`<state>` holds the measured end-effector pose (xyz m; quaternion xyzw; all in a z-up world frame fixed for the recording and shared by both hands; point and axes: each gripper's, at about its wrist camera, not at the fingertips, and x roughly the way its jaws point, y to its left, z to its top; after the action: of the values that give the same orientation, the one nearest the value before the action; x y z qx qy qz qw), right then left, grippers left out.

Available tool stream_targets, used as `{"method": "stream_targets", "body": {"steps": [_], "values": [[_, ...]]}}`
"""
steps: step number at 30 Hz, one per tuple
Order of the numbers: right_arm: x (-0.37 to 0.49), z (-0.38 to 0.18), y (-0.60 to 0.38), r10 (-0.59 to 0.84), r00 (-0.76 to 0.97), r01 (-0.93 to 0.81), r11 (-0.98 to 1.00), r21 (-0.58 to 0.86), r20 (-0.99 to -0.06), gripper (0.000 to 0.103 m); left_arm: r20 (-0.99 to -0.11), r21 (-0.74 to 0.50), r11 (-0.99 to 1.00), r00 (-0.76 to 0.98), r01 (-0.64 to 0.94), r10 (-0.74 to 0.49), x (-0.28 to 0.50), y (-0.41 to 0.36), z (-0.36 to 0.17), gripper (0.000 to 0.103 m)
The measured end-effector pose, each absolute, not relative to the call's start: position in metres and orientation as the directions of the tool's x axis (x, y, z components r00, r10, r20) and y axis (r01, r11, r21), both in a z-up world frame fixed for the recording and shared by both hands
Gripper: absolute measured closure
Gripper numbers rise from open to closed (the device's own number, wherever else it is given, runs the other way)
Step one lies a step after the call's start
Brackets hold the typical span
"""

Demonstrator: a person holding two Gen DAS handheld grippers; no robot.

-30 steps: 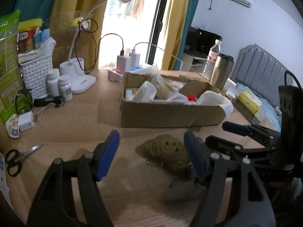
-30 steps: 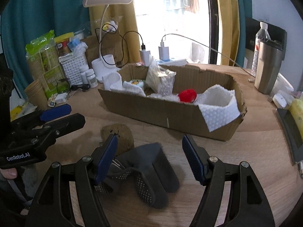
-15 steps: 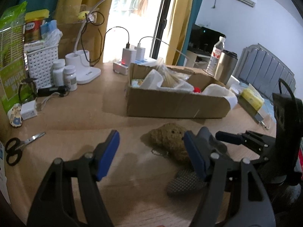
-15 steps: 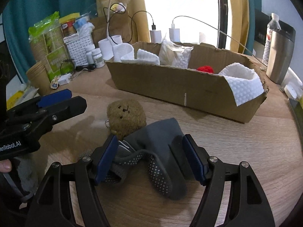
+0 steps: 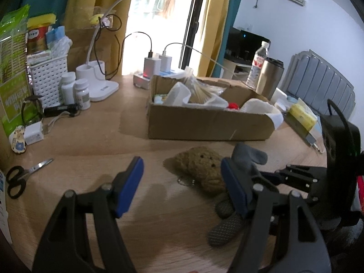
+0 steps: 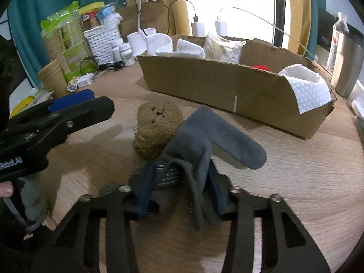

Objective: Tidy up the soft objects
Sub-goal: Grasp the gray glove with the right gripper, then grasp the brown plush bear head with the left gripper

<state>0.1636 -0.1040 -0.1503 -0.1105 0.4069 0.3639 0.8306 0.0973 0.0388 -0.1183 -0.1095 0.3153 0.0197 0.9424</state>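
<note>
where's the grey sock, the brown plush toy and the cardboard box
grey sock (image 6: 218, 134), right wrist view, flat upper part
brown plush toy (image 6: 157, 127), right wrist view, middle of body
cardboard box (image 6: 204, 79), right wrist view, front wall

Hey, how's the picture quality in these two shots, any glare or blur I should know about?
Left wrist view: the window is blown out white, the table is readable, and the plush toy is slightly soft. Right wrist view: the same window glare at the top, fisheye bending at the edges, and the gray sock in the closed jaws is fairly sharp.
</note>
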Motion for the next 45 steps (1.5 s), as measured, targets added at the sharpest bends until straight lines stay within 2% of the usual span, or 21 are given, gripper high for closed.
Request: {"method": "stream_targets", "body": {"steps": [5,18,31,39,41,42,43,45], "values": [[0.165,-0.150,-0.112,0.515,0.409,-0.687,0.717,0.117,-0.753,0.069,-0.602,-0.185,0.978,0.797,-0.100,-0.033,0.100,0.034,-0.118,0.031],[0.181,-0.150,-0.152,0.488,0.457,-0.608,0.782,0.140,-0.744,0.069,-0.631,-0.162,0.985,0.774,-0.061,-0.056,0.117,0.013,-0.122,0.031],[0.196,-0.150,-0.169,0.512,0.436,-0.586,0.786,0.199,-0.740,0.068,-0.712,-0.125,0.989,0.701,-0.080,-0.033,0.149,-0.003,-0.141,0.031],[0.196,-0.150,-0.162,0.504,0.436,-0.612,0.774,0.165,-0.746,0.068,-0.754,-0.105,0.991,0.656,-0.080,-0.027,0.162,-0.007,-0.152,0.031],[0.195,-0.150,-0.159,0.498,0.439,-0.619,0.771,0.150,-0.748,0.069,-0.760,-0.103,0.992,0.650,-0.068,-0.034,0.163,-0.008,-0.154,0.032],[0.194,-0.150,-0.158,0.498,0.439,-0.622,0.769,0.146,-0.748,0.070,-0.765,-0.099,0.993,0.644,-0.063,-0.035,0.165,-0.009,-0.155,0.035],[0.193,-0.150,-0.158,0.498,0.440,-0.626,0.767,0.143,-0.747,0.070,-0.768,-0.096,0.994,0.639,-0.058,-0.037,0.166,-0.010,-0.156,0.044],[0.192,-0.149,-0.158,0.502,0.440,-0.631,0.763,0.142,-0.745,0.072,-0.767,-0.096,0.994,0.640,-0.046,-0.044,0.166,-0.012,-0.156,0.046]]}}
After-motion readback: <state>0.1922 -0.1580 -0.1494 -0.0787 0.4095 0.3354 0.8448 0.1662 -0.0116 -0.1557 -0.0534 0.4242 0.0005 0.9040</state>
